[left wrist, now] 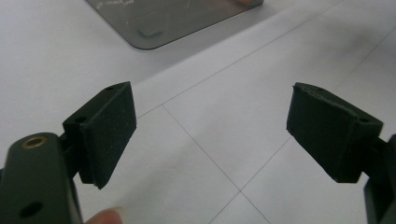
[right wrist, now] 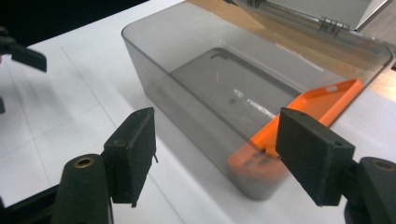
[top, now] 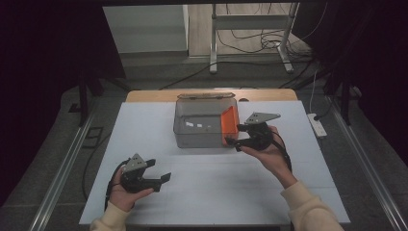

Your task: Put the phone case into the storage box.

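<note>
One white surface point(top: 144, 144) carries one clear smoky bin point(top: 204, 126) at its far middle, lid swung back, so the inside is free to reach from above. One orange phone case point(top: 230, 123) leans tilted against the bin's right end wall, inside, likely the thing to lift out. Two grippers: right gripper point(top: 236, 136) spread, empty, at the bin's right end near the case; left gripper point(top: 161, 171) spread, empty, parked well apart at near left.
</note>
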Available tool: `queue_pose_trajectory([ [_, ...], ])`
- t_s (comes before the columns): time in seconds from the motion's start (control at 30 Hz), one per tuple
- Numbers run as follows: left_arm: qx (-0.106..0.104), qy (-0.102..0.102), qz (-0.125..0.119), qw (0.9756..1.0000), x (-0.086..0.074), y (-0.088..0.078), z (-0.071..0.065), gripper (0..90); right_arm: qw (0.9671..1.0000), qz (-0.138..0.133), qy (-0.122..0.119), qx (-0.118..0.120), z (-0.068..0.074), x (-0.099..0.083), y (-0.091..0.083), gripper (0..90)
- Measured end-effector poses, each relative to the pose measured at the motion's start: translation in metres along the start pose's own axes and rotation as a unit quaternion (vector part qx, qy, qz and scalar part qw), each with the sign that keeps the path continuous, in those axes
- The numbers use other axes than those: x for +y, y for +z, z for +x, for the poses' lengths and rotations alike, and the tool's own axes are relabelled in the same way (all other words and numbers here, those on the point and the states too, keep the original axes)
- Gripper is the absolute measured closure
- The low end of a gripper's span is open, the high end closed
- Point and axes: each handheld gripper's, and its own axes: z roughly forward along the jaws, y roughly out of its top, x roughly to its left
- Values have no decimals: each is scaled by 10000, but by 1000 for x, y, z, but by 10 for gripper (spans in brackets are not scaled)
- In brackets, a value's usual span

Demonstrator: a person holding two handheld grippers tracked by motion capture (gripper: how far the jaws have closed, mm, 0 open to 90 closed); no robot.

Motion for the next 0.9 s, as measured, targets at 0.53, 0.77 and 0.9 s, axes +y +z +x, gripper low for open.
queue_pose_trajectory([
  [0.53, 14, -10, 15, 10000, 0, 1, -1, 161, 9999, -96, 30, 53, 9, -37, -26, 275],
  [0.77, 14, -12, 7, 10000, 0, 1, -1, 161, 9998, -58, 186, 41, 6, -60, -36, 259],
  [0.9, 11, -9, 10, 10000, 0, 1, -1, 161, 9997, -72, 242, -58, 4, -73, -46, 252],
])
